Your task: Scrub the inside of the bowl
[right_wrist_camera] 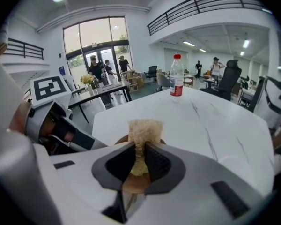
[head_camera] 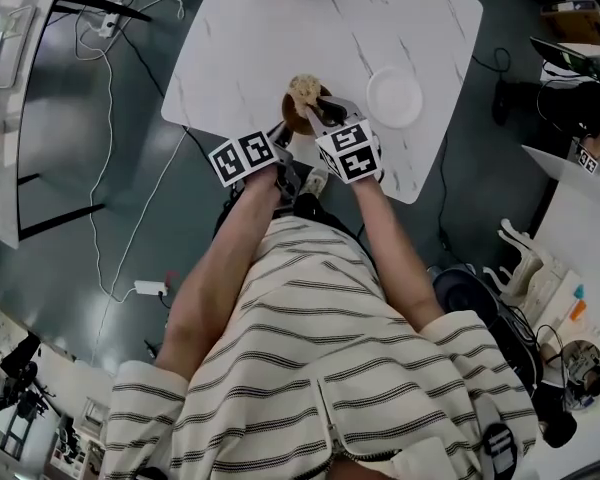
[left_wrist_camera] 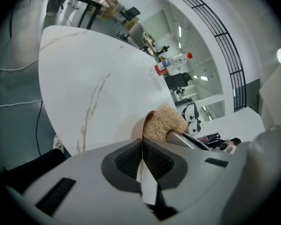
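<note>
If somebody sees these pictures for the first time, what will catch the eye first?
First, the beige loofah scrubber pinched in the right gripper, over the brown bowl at the near edge of the white marble table. Next, the left gripper, shut on the bowl's rim. A white plate lies just right of the bowl, and a red-capped bottle stands at the table's far side.

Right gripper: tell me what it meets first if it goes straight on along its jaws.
Probably the bowl: the right gripper is shut on a scrub pad jutting ahead, with the bowl's brown inside right behind it. Depth is unclear; past the rim comes bare table.
</note>
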`<state>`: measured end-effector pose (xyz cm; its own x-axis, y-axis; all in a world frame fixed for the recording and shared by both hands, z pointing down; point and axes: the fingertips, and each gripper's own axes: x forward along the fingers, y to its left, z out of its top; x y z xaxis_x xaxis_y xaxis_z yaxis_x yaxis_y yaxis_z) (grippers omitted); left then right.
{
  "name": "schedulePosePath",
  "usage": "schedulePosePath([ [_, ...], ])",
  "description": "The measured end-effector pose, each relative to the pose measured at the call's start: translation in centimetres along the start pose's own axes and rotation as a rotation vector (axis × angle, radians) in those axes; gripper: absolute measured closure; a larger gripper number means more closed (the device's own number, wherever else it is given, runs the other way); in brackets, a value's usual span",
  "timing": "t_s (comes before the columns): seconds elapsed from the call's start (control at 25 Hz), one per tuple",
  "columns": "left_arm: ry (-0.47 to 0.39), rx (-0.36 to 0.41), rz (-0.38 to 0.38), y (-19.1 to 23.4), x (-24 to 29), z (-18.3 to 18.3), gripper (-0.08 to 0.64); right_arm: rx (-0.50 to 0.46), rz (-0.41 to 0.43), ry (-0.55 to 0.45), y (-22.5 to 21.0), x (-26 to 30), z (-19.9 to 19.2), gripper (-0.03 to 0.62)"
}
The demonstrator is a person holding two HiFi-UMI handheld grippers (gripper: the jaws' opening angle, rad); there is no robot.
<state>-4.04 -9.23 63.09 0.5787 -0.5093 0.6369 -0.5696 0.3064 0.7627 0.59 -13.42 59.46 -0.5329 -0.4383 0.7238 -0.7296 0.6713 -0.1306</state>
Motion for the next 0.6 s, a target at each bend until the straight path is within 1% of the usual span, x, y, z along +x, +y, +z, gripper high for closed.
schedulePosePath([
  [0.16,0.001,-0.003,-0.002,-0.04,0.02,0.12,0.552,0.093,0.015,-0.016,0.12,0.25,0.0,0.527],
  [0.32,0.006,0.001,-0.004,-0.11,0.05,0.1,0.551,0.207,0.073,-0.031,0.68,0.48,-0.02,0.527],
  [0.6,0.004,0.003,-0.002,-0.08,0.21,0.21,0.551,0.302,0.131,-0.016,1.03,0.67,-0.39,0.527],
])
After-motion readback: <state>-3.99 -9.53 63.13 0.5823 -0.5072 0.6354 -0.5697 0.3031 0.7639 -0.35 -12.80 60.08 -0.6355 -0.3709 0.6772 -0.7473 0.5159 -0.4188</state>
